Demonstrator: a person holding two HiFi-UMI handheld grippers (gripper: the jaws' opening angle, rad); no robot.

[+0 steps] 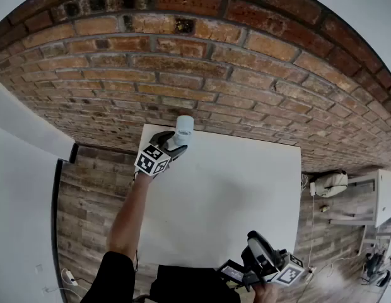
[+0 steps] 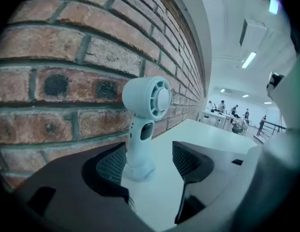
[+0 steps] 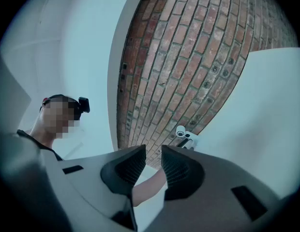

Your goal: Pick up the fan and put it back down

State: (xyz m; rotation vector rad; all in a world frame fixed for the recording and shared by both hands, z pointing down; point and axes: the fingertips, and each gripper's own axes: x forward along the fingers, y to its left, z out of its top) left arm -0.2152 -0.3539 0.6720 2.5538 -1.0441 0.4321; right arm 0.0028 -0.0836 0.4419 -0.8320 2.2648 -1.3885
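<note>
- The left gripper has its jaws set wide apart and grips nothing.
- The fan stands upright on its base in that gap, close against the left-hand pad and clear of the other. Whether it touches the near pad cannot be told.
- The fan's round head rises above the jaw tips.
- Just behind the fan, past the tips, runs the brick wall. The fan sits at the far left corner of the white table.
- The person's bare forearm stretches along the table's left edge to this gripper.
- The right gripper has its jaws nearly together, with only a narrow slit between them, and holds nothing. It hangs at the table's near edge, well apart from the fan.
- Far beyond the left gripper, people stand around desks.
</note>
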